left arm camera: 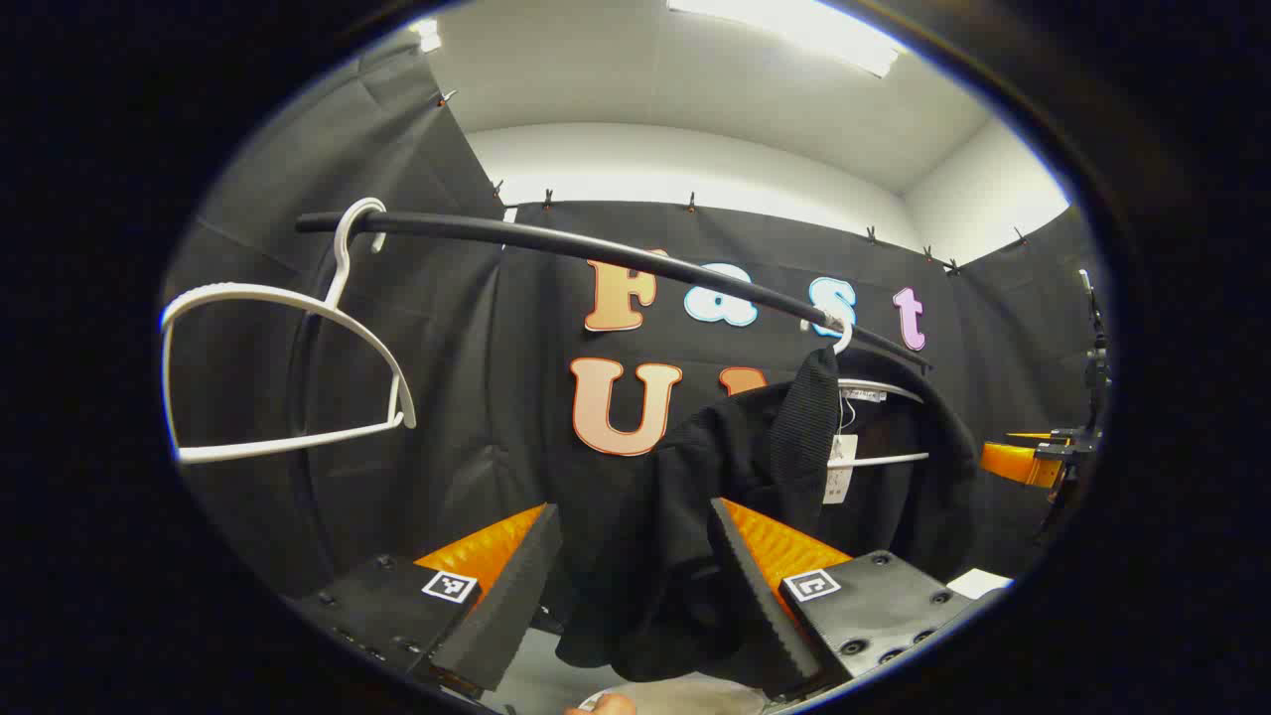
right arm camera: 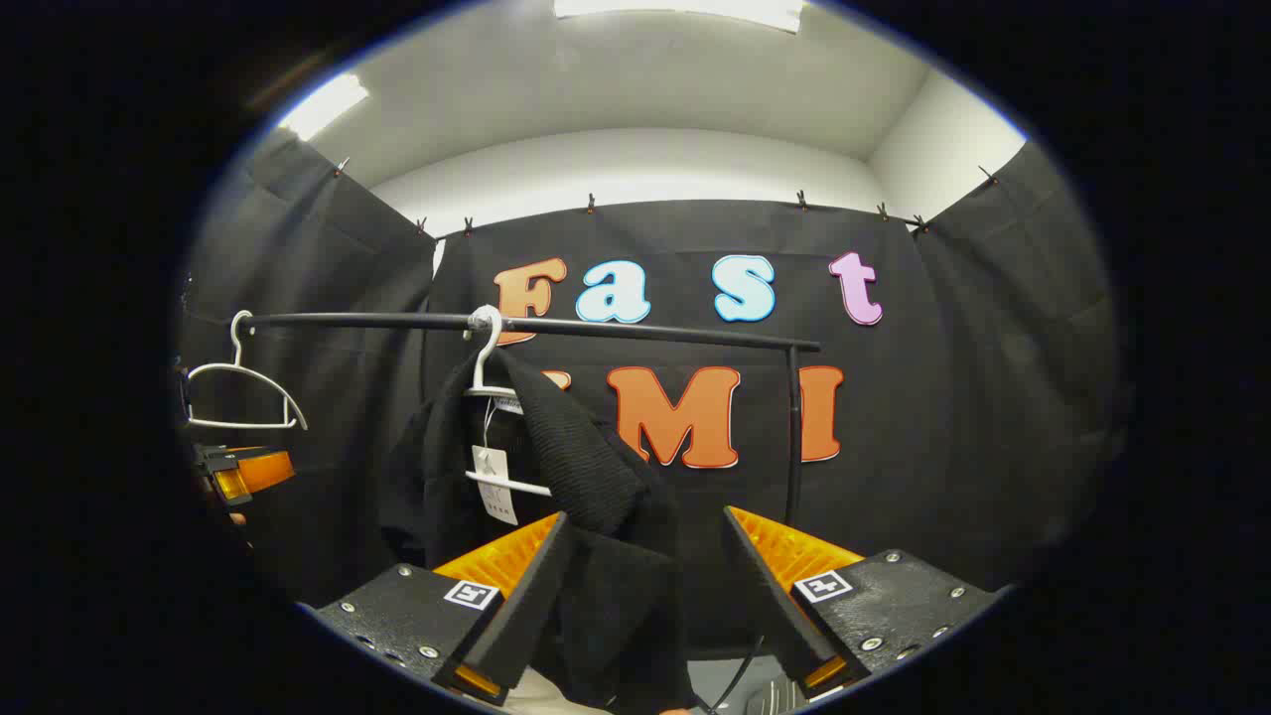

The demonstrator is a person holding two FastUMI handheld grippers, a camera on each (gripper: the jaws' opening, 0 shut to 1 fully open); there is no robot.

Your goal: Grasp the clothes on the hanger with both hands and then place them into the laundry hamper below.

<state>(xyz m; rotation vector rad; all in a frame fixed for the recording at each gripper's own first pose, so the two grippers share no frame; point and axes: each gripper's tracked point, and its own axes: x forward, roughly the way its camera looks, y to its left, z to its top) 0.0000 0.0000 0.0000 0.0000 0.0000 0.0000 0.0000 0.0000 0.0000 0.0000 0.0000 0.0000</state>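
Note:
A black knit garment (left arm camera: 695,467) hangs on a white hanger (left arm camera: 879,390) from the black rail (left arm camera: 596,248). Its near side is pulled toward me and drapes down between the fingers of my left gripper (left arm camera: 633,511), which is open, the cloth lying against the right finger. In the right gripper view the same garment (right arm camera: 586,467) hangs from its hanger (right arm camera: 485,362), and a fold of it falls between the wide-apart fingers of my right gripper (right arm camera: 645,516), nearer the left finger. A paper tag (right arm camera: 494,487) dangles from the collar.
An empty white hanger (left arm camera: 288,367) hangs at the rail's other end. The rack's upright post (right arm camera: 792,437) stands right of the garment. The other gripper shows at the edge of each view (left arm camera: 1033,459) (right arm camera: 243,472). Something pale (left arm camera: 685,692) lies below the cloth; I cannot tell what it is.

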